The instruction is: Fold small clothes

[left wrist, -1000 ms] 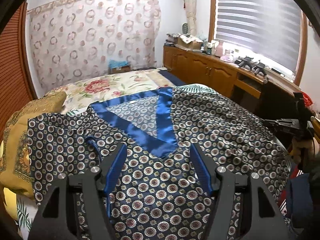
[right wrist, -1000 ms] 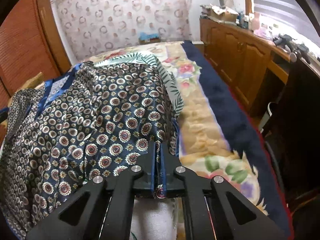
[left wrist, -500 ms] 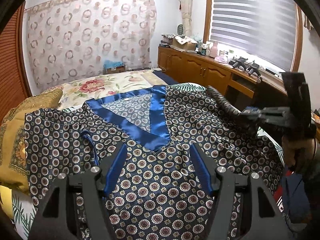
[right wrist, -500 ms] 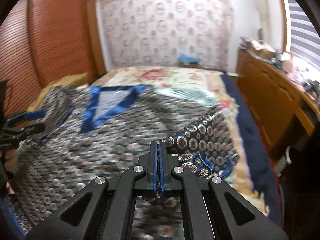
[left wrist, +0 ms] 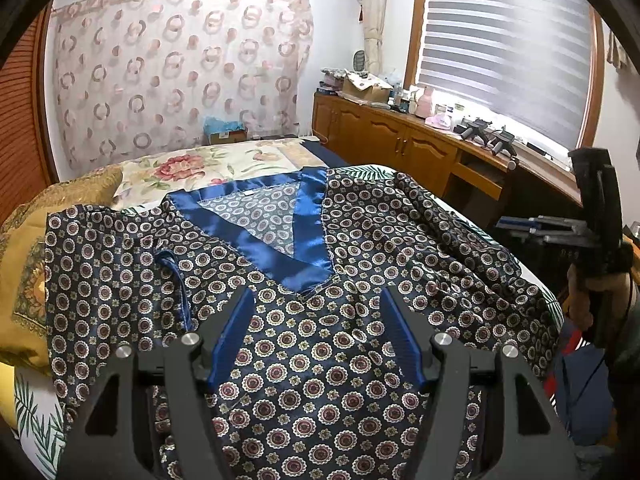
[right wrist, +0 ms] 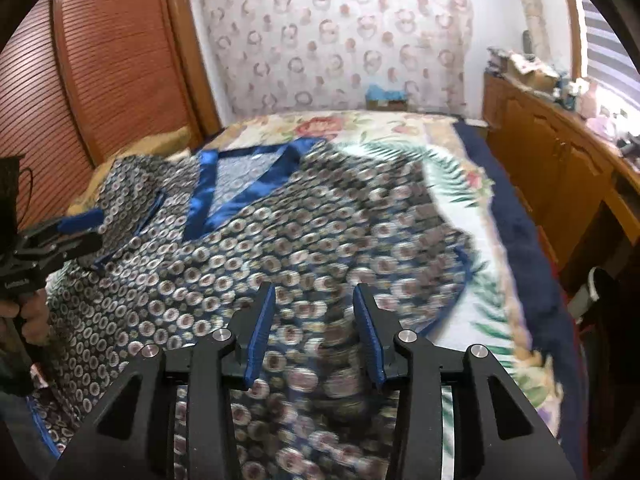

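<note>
Change since a second ago: right gripper (right wrist: 316,332) has swung in from the bed's right edge carrying the garment's right sleeve, and its jaws have just been opening; the sleeve that was pinched between them now lies dropped over the body of the garment.
Right gripper: jaws part-way open, blurred patterned cloth below and between them, pads not pressing on it. I judge this a release made so the sleeve stays folded inward.
Left gripper (left wrist: 320,340): jaws wide, holding nothing, hovering just above the chest of the garment below the V of the neckline. It looks parked there, ready to pin or smooth the cloth, though it is not touching it as far as I can tell.
Garment (left wrist: 320,360): a navy top printed with small medallions, spread front-up across the bed, neck pointing away from the person. Its hem end is nearest the cameras.
Folded sleeve (left wrist: 452,224): a rumpled ridge running along the garment's right side, inside the outline of the body.
Blue satin neckline (left wrist: 304,232): flat, V open toward the far wall.
Left sleeve (left wrist: 88,264): spread out toward the yellow cushion (left wrist: 28,272), not yet folded; likely the next step.
Bed cover (right wrist: 460,184): floral and leaf print, bare on the right where the sleeve lay.
Far side: wooden cabinets (left wrist: 400,144) under the window blind (left wrist: 504,48), patterned curtain (left wrist: 176,72) on the end wall.
</note>
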{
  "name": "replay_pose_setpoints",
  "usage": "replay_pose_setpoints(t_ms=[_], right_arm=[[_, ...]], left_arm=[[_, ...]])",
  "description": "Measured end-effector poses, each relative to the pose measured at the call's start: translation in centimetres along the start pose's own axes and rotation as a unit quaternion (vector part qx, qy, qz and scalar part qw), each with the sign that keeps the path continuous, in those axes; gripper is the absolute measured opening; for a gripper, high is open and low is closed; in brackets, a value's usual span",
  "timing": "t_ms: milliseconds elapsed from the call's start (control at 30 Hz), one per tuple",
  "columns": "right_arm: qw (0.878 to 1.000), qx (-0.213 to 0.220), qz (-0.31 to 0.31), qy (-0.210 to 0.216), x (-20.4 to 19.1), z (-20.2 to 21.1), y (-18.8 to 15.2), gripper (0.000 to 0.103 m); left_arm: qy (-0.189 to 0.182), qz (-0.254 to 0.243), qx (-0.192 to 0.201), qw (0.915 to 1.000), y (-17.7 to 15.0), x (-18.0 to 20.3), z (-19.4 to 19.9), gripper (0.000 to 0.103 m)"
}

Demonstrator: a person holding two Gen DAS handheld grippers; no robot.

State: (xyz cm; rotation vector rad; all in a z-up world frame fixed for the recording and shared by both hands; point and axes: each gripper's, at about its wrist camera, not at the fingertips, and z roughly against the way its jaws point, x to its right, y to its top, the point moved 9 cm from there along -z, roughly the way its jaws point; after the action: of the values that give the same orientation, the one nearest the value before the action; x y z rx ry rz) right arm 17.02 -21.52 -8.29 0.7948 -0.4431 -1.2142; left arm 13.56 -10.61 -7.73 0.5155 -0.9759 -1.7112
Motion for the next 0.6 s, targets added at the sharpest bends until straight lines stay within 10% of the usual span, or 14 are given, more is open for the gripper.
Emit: replay_pose_setpoints(t_ms=[600], right_arm=[[0.994,-0.062,-0.065,-0.062,8.0,-4.3,-2.2,0.044]], left_arm=[[0.003,0.004,-0.007,1.0000,-0.5,-0.3,-0.6,0.065]])
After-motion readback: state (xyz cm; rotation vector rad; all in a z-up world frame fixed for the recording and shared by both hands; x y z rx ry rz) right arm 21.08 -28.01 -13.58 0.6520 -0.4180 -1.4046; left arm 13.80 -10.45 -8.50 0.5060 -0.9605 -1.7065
